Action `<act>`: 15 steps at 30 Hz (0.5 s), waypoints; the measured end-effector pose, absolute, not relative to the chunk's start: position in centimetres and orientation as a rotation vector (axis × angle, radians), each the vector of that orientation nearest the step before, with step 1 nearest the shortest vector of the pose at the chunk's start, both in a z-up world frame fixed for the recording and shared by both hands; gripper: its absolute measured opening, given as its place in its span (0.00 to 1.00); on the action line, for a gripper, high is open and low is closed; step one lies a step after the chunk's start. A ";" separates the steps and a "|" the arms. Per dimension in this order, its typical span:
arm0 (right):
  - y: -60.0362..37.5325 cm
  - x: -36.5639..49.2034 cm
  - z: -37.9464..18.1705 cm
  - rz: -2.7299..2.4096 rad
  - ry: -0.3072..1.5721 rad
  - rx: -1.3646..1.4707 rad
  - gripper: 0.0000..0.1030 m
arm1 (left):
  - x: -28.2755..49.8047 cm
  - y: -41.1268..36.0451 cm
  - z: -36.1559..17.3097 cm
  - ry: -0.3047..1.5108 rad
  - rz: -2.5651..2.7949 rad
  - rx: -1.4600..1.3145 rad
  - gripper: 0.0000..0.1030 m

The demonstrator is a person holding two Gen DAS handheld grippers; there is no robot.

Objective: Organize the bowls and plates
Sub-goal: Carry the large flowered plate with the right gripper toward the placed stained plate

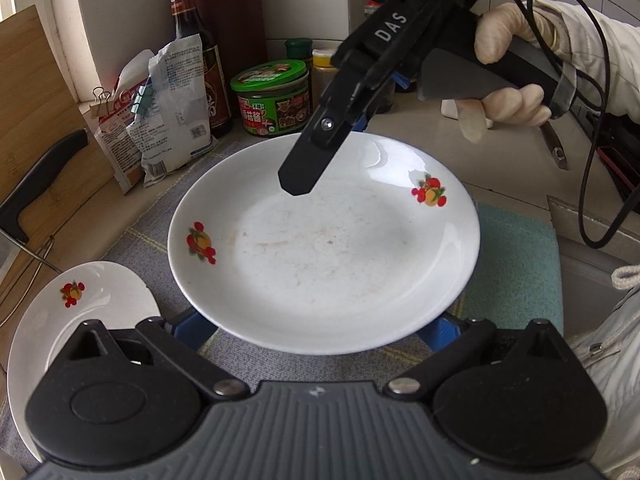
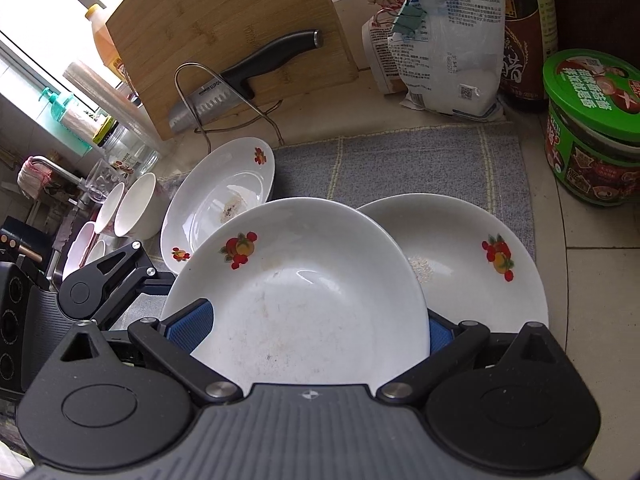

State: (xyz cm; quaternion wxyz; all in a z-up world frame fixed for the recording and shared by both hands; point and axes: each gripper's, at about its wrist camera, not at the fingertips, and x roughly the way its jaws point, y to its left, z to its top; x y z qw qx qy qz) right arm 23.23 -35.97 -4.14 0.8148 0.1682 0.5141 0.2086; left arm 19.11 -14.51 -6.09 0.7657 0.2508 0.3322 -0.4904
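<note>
A white plate with fruit prints (image 1: 324,248) hangs above the grey cloth (image 1: 160,208). My right gripper (image 1: 328,148) comes in from the upper right. Its black finger lies over the plate's far rim and its blue pad goes under, so it is shut on the plate (image 2: 304,288). My left gripper (image 1: 316,330) is open, with both pads spread beneath the near rim. In the right wrist view it (image 2: 132,280) reaches under the plate from the left. Two more fruit-print plates (image 2: 224,196) (image 2: 480,264) lie on the cloth. White bowls (image 2: 136,204) stand at the far left.
A bamboo cutting board (image 2: 224,40) with a black-handled knife (image 2: 240,76) leans in a wire stand behind the cloth. Clipped bags (image 2: 448,40), a dark sauce bottle (image 1: 200,40) and a green jar (image 2: 592,128) line the back. A gloved hand (image 1: 504,40) holds the right gripper.
</note>
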 end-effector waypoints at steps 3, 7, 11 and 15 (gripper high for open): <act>-36.6 23.3 -4.4 0.439 1.097 0.367 1.00 | 19.3 -15.0 -6.2 0.727 -1.072 0.547 0.99; -37.3 23.2 -4.7 0.433 1.097 0.371 1.00 | 19.4 -15.7 -6.3 0.731 -1.078 0.551 0.99; -37.8 23.1 -5.0 0.427 1.094 0.375 1.00 | 19.5 -16.3 -6.3 0.739 -1.082 0.553 0.99; -38.3 22.9 -5.5 0.423 1.095 0.383 1.00 | 19.6 -16.5 -6.7 0.754 -1.087 0.551 0.99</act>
